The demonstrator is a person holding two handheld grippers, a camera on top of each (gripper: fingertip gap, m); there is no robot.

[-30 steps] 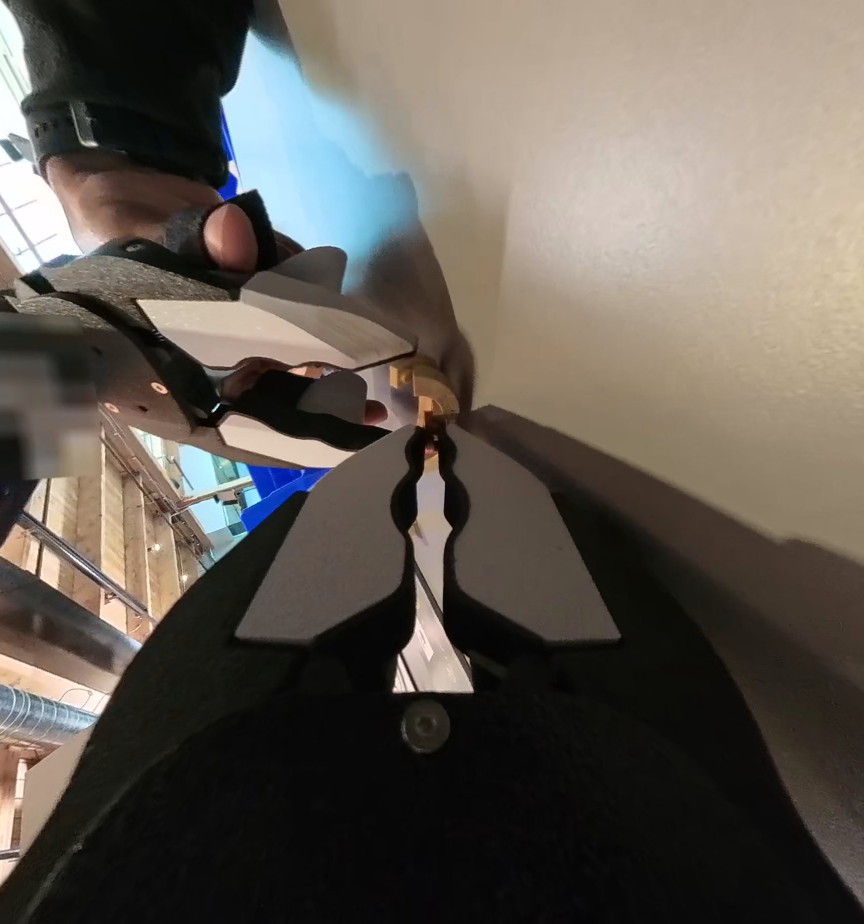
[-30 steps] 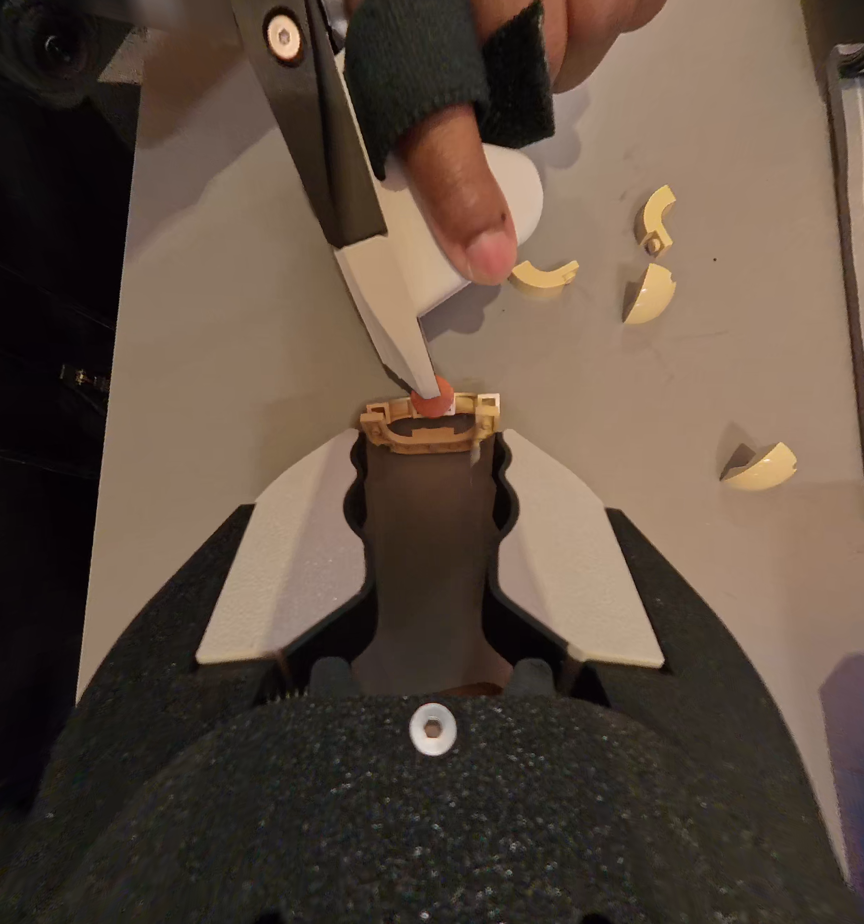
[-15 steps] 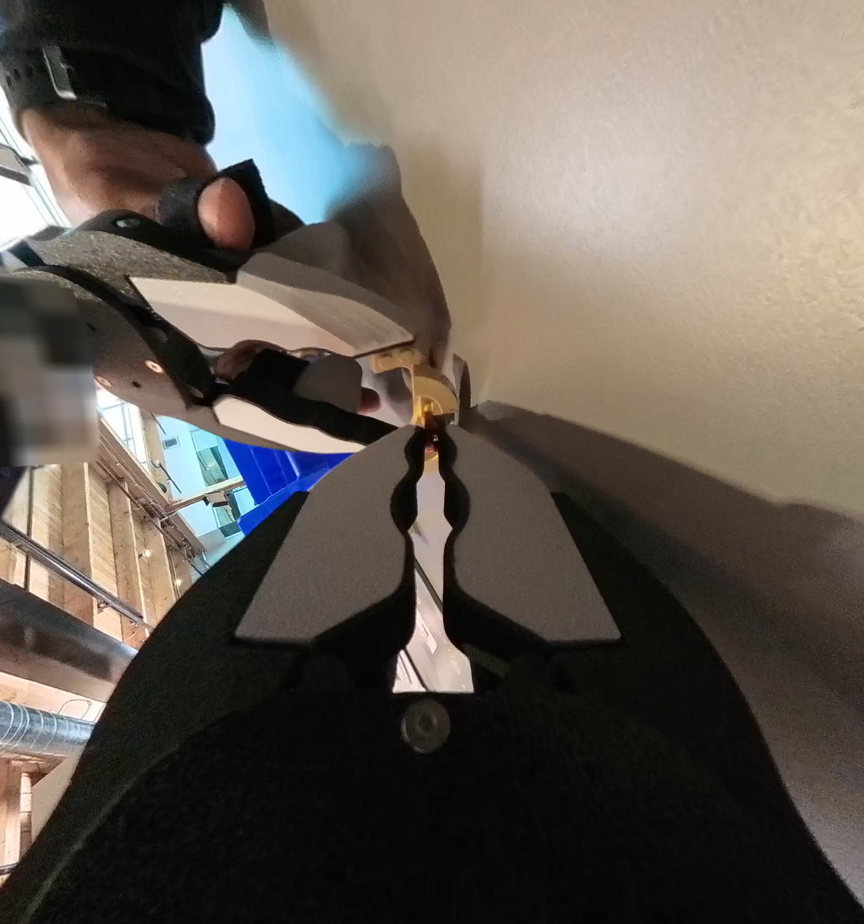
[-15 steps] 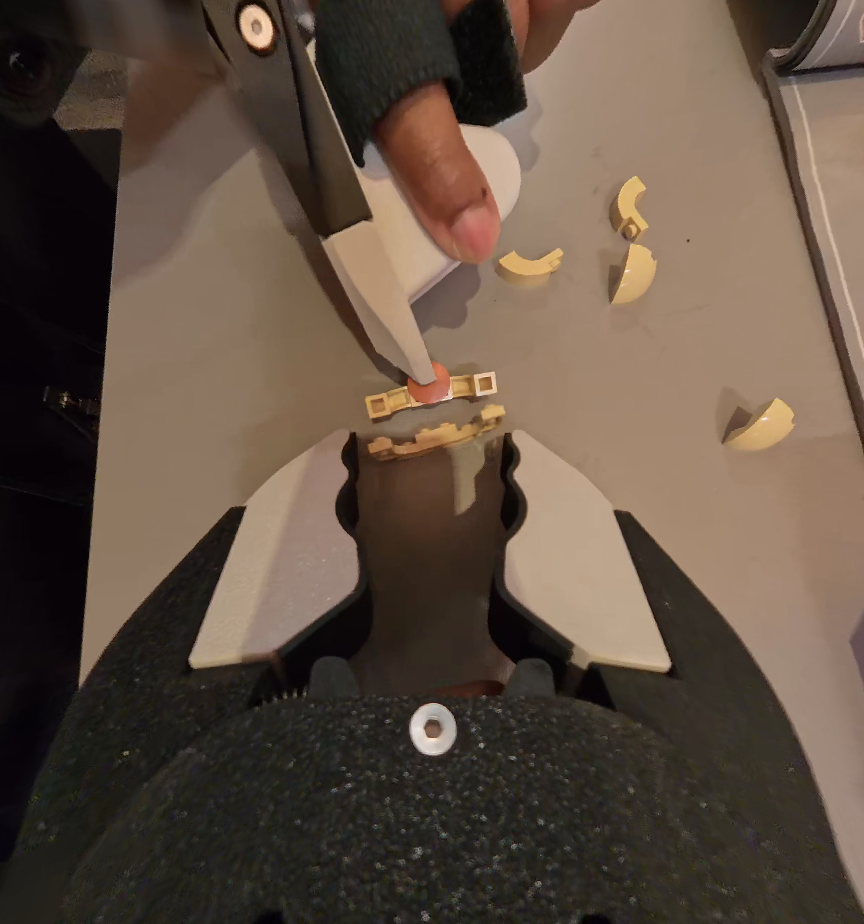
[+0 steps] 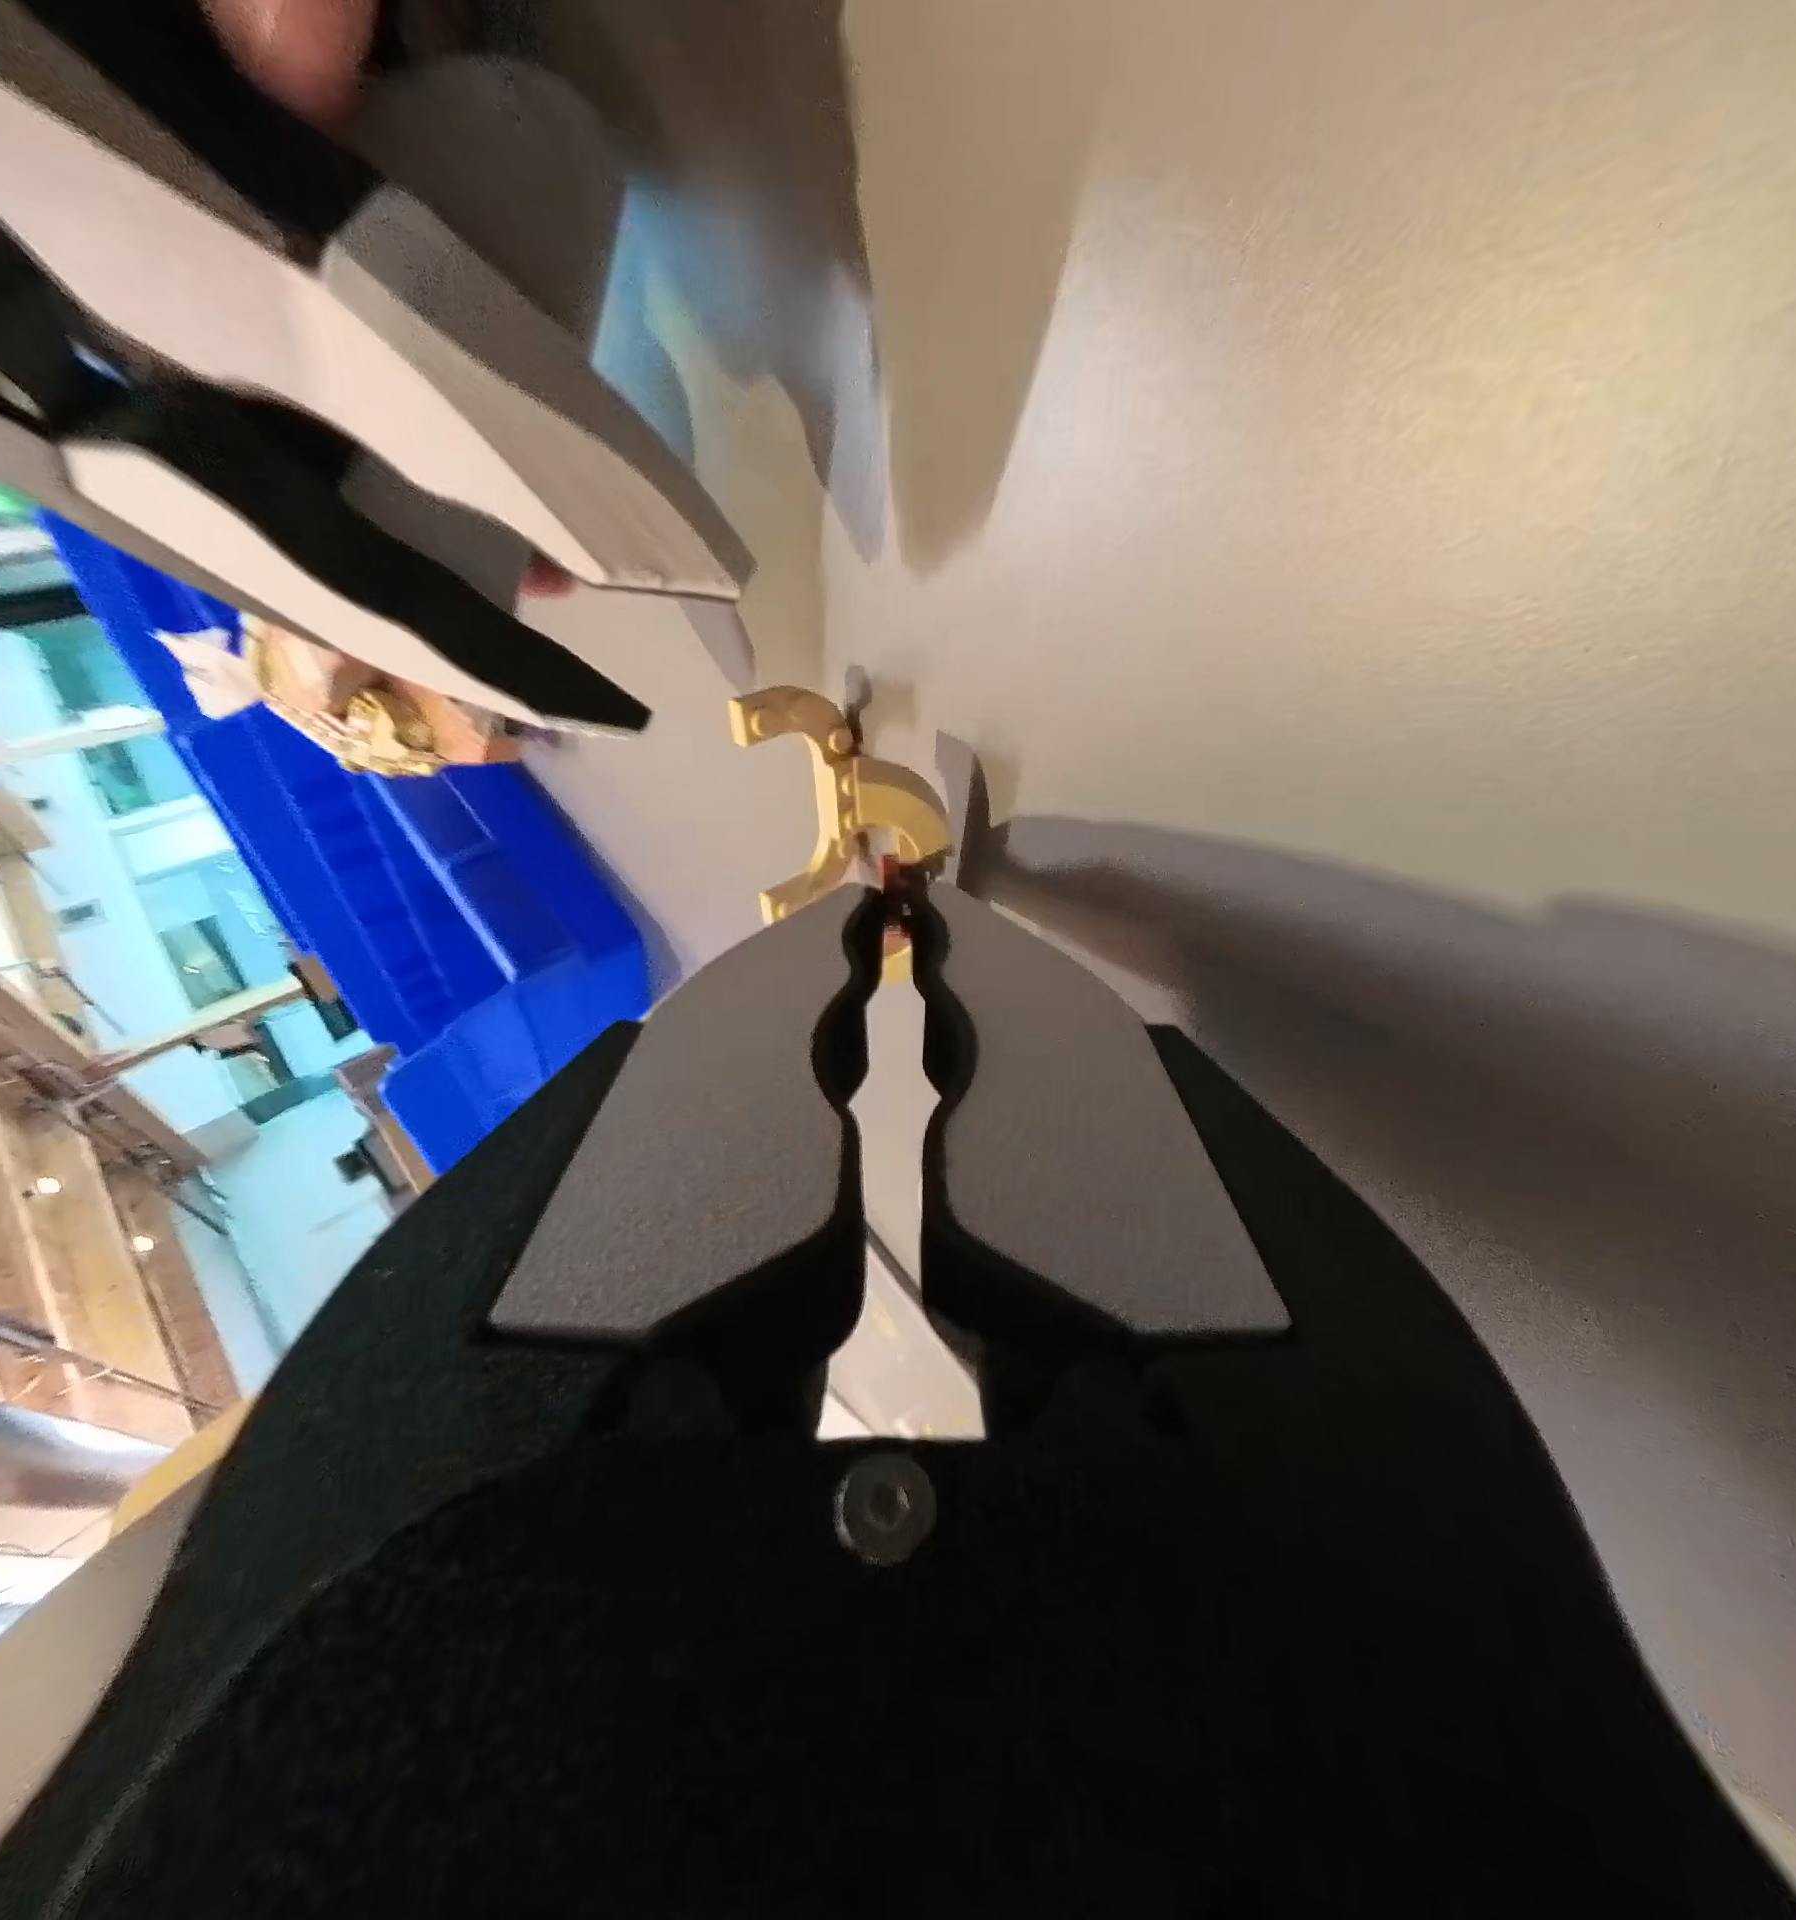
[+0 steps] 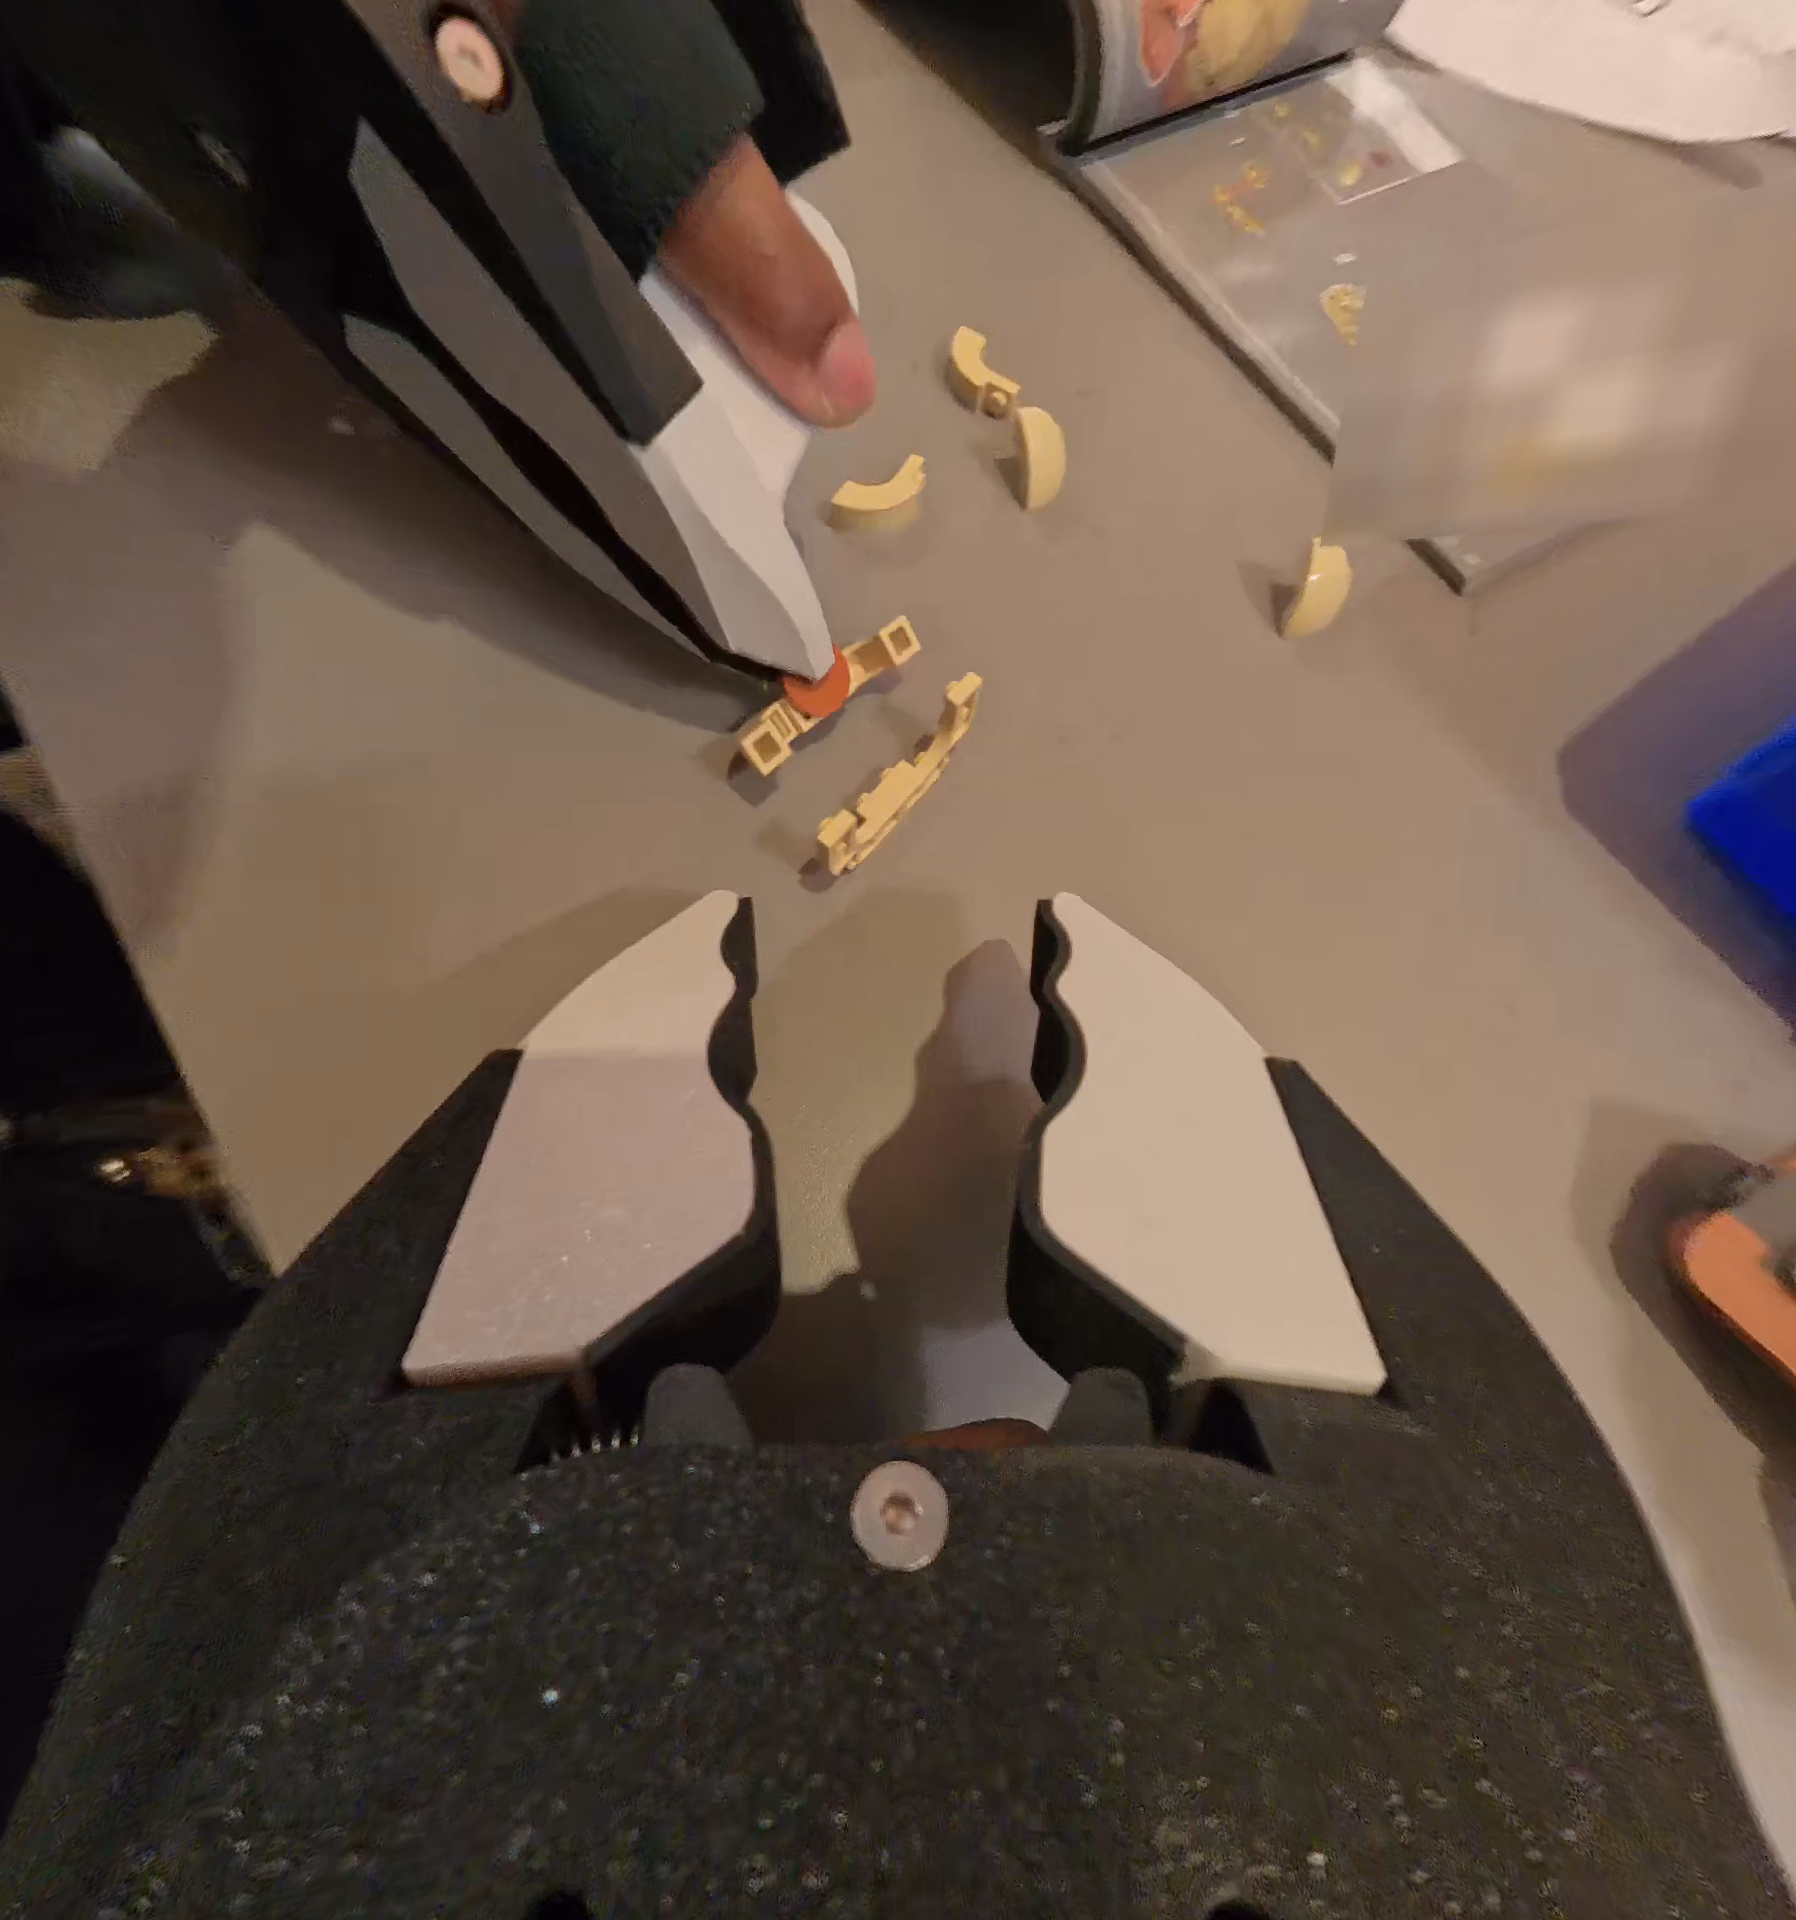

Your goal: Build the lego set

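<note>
tan bricks (image 6: 899, 774) smooth plastic, slight sheen. orange round stud (image 6: 819, 688) matt plastic. table (image 6: 1237, 831) matt grey, smooth, faintly scuffed. right gripper (image 6: 892, 914) body coarse black grainy finish, finger faces matt pale grey, steel screw (image 6: 898, 1515) shiny. blue bin (image 6: 1787, 821) glossy plastic. booklet (image 6: 1289, 187) glossy paper.

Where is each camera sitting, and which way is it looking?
Left wrist view: on the left gripper, low along the table; own fingers pinch an orange-and-tan brick piece.
Right wrist view: on the right gripper, looking down; fingers apart, a fingertip shows.
Both views share that piece and both grippers.
</note>
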